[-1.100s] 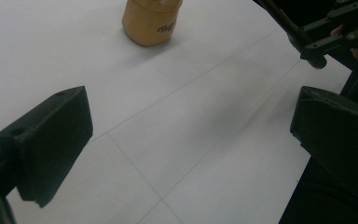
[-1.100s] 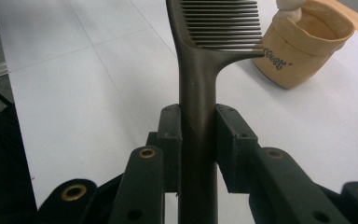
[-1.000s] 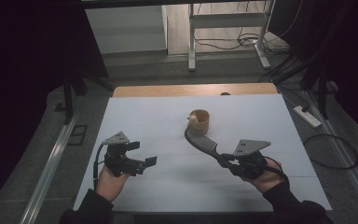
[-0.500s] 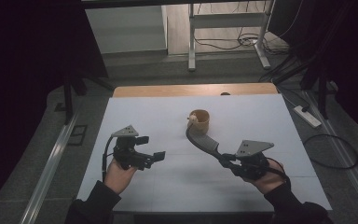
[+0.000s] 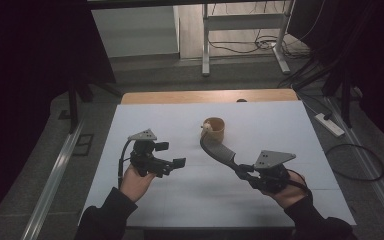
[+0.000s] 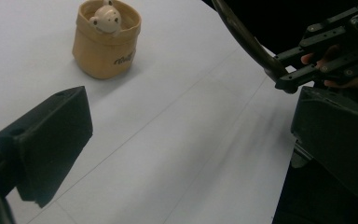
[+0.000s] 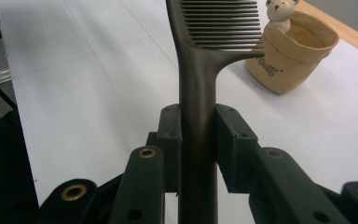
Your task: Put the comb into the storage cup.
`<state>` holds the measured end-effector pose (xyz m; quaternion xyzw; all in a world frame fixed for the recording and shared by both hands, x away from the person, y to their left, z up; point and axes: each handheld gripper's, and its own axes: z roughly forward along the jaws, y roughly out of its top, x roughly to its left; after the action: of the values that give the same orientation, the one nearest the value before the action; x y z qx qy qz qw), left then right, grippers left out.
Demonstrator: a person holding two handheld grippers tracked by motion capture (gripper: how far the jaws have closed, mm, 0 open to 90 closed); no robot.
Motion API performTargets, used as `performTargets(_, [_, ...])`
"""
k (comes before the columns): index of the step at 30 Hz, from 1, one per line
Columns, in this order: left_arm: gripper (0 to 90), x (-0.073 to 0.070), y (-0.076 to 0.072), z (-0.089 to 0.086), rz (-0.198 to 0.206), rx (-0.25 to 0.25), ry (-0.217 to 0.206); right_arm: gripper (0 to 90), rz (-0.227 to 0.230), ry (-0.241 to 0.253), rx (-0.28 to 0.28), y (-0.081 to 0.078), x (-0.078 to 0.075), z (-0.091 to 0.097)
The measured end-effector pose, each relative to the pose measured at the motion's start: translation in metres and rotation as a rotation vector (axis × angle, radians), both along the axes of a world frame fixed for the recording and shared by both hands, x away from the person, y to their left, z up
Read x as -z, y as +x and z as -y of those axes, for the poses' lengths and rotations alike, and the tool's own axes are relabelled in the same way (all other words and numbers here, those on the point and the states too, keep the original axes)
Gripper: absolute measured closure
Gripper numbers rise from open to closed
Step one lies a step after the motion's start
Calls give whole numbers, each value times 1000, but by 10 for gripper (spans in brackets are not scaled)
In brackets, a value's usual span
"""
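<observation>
A small tan pot [image 5: 213, 129] with a bear figure on its rim stands near the middle of the white table [image 5: 280, 125]; it also appears as the pot [image 6: 105, 39] and pot [image 7: 296, 49]. My right gripper [image 5: 245, 173] is shut on the handle of a dark comb [image 5: 219, 150], whose toothed head reaches up toward the pot. In the right gripper view the comb [image 7: 200, 88] sits clamped between the jaws, its teeth just left of the pot. My left gripper [image 5: 170, 155] hovers open at the table's left with nothing between its fingers [image 6: 46, 140].
A wooden strip [image 5: 210, 96] runs along the table's far edge. Beyond it stand a metal frame [image 5: 242, 30] and cables on the floor. A power strip [image 5: 328, 125] lies to the right of the table.
My left gripper has moved right and away from me, toward the table's middle. The right gripper has shifted slightly right, still holding the comb.
</observation>
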<state>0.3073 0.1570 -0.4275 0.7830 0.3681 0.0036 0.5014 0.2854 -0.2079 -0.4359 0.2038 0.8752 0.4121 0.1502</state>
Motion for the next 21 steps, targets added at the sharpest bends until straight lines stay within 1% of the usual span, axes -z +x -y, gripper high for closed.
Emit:
performTargets(6, [0, -1, 6, 9, -4, 29, 0, 726, 10, 4, -2, 0, -1, -1])
performTargets(11, [0, -2, 11, 15, -10, 40, 3, 726, 15, 3, -5, -1, 0, -2])
performTargets(21, [0, -4, 21, 23, -17, 59, -16, 726, 31, 10, 0, -1, -1, -3])
